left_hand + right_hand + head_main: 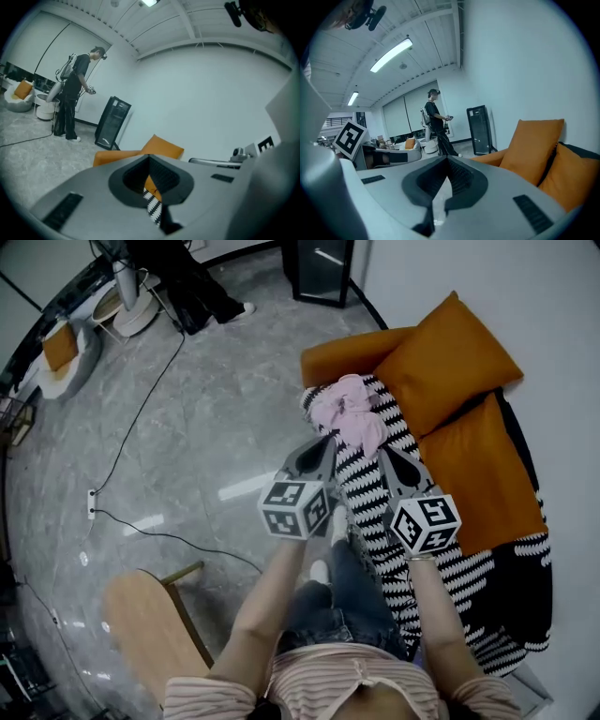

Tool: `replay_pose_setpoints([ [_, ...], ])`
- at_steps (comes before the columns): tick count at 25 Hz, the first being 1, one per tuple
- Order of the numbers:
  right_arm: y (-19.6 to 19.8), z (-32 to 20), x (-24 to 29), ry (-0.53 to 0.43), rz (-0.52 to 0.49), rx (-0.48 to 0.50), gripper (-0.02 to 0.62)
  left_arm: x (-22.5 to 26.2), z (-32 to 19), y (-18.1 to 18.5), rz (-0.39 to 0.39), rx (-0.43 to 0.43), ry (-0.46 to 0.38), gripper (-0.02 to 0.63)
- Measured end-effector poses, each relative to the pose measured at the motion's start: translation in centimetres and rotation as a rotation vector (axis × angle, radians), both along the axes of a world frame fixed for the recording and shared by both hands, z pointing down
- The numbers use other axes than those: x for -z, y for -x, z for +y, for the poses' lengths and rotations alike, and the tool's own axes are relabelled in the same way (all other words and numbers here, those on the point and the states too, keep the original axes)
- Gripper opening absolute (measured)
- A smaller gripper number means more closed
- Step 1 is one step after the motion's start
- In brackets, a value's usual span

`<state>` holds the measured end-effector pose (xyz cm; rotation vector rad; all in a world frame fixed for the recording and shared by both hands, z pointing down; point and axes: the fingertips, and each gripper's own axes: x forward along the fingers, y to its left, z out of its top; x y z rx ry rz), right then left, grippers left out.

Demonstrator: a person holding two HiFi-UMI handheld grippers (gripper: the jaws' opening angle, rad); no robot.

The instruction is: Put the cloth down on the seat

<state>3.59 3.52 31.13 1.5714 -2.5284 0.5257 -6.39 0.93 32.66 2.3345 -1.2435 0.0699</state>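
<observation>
The left tool (322, 448) is clamped shut on an edge of the black-and-white striped cloth (370, 498), which trails over the orange sofa seat (473, 474). The right tool (390, 456) is closed too, its tip at the cloth; I can't tell whether it has hold of it. A pink garment (352, 413) sits bunched on the cloth.
</observation>
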Motion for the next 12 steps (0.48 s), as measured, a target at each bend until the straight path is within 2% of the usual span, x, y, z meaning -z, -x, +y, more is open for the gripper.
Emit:
replay_pose_setpoints([
  [5, -1.1, 3.7, 3.0, -0.04, -0.033, -0.036, 0.008, 3.4, 3.4, 0.6, -0.027, -0.023, -0.075, 0.012],
  [12, -1.9, 8.9, 6.6, -0.079, -0.105, -0.065, 0.008, 7.0, 7.4, 1.6, -0.025, -0.008, -0.137, 0.012],
])
